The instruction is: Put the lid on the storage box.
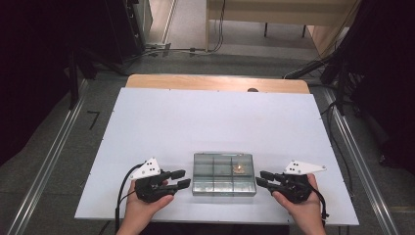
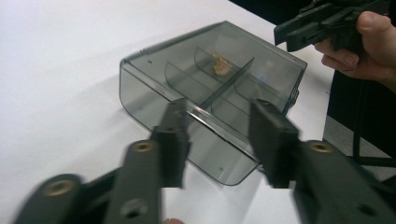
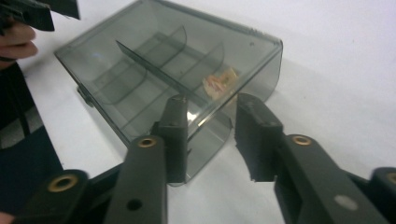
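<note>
1. The clear compartment box (image 1: 224, 174) sits on the white table (image 1: 210, 122), lid shut, near the edge closest to the person.
2. A small pale orange object (image 1: 239, 169) lies in one of the box's compartments, in the back row toward the right gripper's side; what it is is too small to tell.
3. The left gripper (image 1: 179, 178) lies just left of the box, jaws partly open with nothing between them, tips just short of the box wall.
4. The right gripper (image 1: 262, 178) lies just right of the box, jaws likewise parted and empty; whether its tips touch the box looks doubtful, probably not.
5. Each gripper points inward at the box.
</note>
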